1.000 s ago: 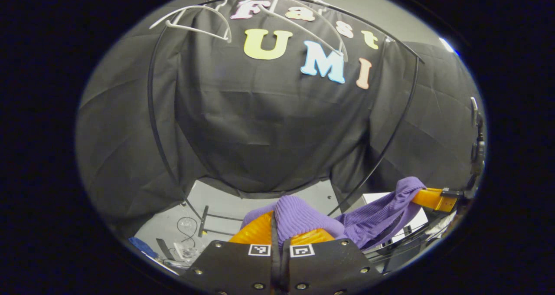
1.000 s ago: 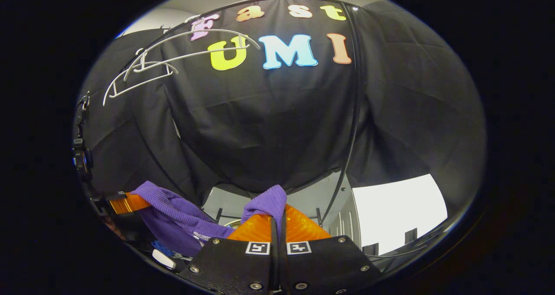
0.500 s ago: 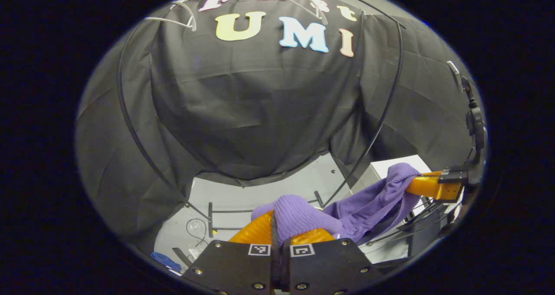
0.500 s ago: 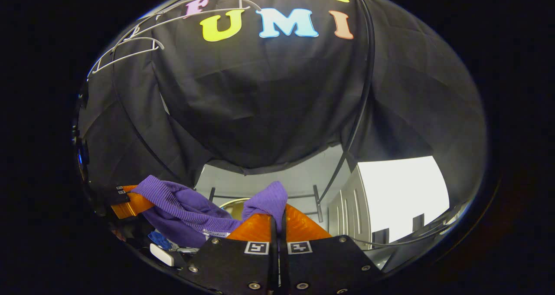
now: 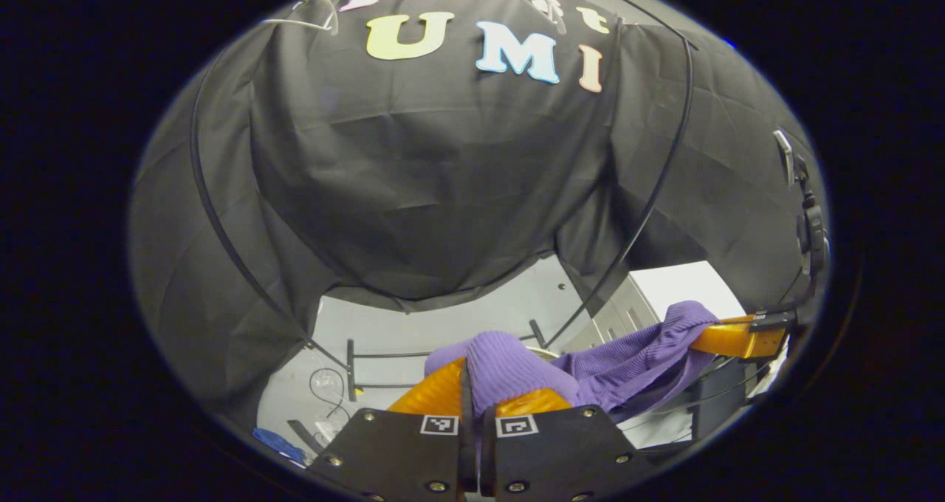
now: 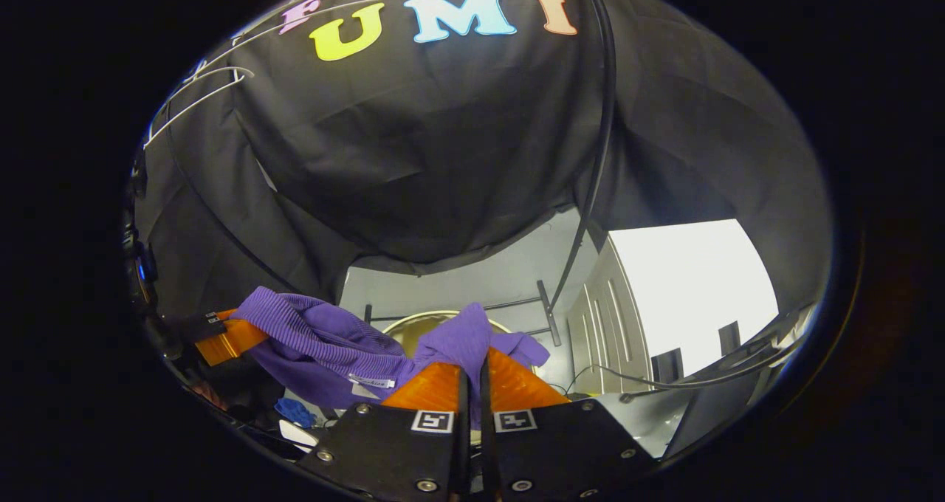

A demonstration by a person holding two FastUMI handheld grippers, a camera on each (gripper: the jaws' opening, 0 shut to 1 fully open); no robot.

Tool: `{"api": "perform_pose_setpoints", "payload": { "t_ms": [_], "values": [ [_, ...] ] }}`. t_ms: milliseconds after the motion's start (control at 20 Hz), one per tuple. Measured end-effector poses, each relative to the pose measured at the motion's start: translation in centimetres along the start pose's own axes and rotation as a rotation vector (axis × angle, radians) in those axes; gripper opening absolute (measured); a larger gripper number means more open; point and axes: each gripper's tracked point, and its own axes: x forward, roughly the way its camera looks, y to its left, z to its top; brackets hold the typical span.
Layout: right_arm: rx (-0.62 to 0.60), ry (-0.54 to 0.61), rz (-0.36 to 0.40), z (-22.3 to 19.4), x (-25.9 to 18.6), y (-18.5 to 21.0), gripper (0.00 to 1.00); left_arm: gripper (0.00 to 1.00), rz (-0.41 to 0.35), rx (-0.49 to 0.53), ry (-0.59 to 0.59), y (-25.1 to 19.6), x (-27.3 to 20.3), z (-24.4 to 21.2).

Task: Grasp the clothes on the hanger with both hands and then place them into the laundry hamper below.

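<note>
Purple ribbed-knit garment is off the hangers and slung between both tongs, sagging in a soft fold mid-span.

Left tongs: clenched on a bunched end of the knit, fabric mounding up over the tips in the left gripper view. Right tongs: also clenched on the cloth, a peak of it sticking up between the tips and a flap spilling to the right in the right gripper view. A small white sewn-in tag shows on the hanging part.

Hamper: round pale rim, on the floor just beyond and below the right tongs, partly covered by the garment.

White wire hangers, thin and curved, hang bare up top left, far from the cloth. Thin black rack tubing arcs over the dark cloth wall.
</note>
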Motion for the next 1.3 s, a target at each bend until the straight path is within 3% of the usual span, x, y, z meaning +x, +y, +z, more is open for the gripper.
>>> {"api": "perform_pose_setpoints", "payload": {
  "t_ms": [50,200,250,400,500,700,850,1050,1100,1200,1250,1300],
  "values": [
    [0.0,0.004,0.006,-0.3,-0.1,0.2,0.08,0.09,-0.002,-0.002,0.004,0.1,-0.1,-0.1],
    [-0.009,0.028,0.024,-0.9,-0.4,0.9,0.17,0.11,0.037,-0.016,0.009,1.2,-0.5,-0.3],
    [-0.004,0.032,0.04,-1.2,-0.5,1.2,0.36,0.13,0.037,-0.023,0.019,1.5,-0.9,-1.0],
    [0.009,0.039,0.039,-1.8,-1.6,1.0,0.94,0.61,0.04,-0.027,0.045,2.1,-1.6,-2.7],
    [0.021,0.036,0.034,-1.5,-1.9,0.4,0.96,0.93,0.06,-0.009,0.019,2.9,-2.3,-2.3],
    [0.055,-0.013,0.035,-0.6,-4.6,-0.8,0.96,0.93,0.093,0.009,-0.048,3.7,-5.0,-0.5],
    [0.01,-0.064,0.072,1.2,-6.6,-0.4,0.96,0.93,0.113,-0.009,-0.103,4.1,-7.1,1.1],
    [-0.06,-0.277,0.052,7.4,-10.8,-0.5,0.96,0.99,0.146,-0.018,-0.254,4.0,-11.5,6.2],
    [-0.072,-0.342,0.052,9.3,-12.0,-0.3,0.96,0.87,0.154,-0.019,-0.302,3.9,-13.0,7.8],
    [-0.102,-0.472,0.049,12.9,-14.6,-0.2,0.96,0.87,0.171,-0.015,-0.4,3.6,-15.9,11.1],
    [-0.112,-0.521,0.043,14.1,-15.7,-0.4,0.92,0.99,0.182,-0.011,-0.452,3.5,-17.5,13.0],
    [-0.119,-0.575,0.034,15.6,-16.9,-0.7,0.96,0.87,0.193,-0.011,-0.499,3.3,-18.6,14.6]
  ]
}}
